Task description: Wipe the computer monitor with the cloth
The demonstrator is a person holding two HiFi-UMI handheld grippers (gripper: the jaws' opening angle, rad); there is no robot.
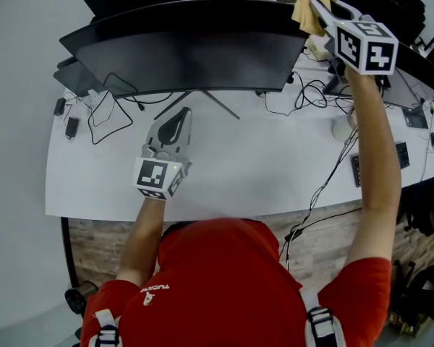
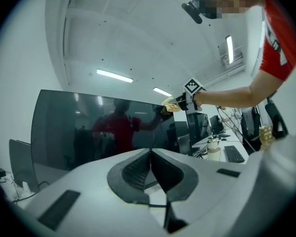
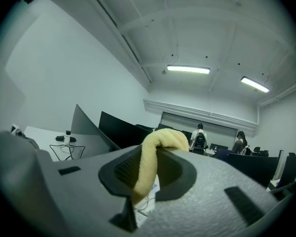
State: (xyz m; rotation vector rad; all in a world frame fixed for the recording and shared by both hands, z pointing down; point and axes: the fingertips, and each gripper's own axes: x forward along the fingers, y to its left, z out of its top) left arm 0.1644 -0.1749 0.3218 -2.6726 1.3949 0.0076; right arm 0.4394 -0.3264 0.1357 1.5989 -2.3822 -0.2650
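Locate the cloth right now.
Head view, upper right: the yellow cloth is clamped in the right gripper, at the curved monitor's top right corner.

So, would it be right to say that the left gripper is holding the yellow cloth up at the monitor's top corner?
Not quite. It is the right gripper that holds the yellow cloth at the monitor's top corner. The right gripper view shows the cloth pinched between its jaws. The left gripper is shut on nothing.
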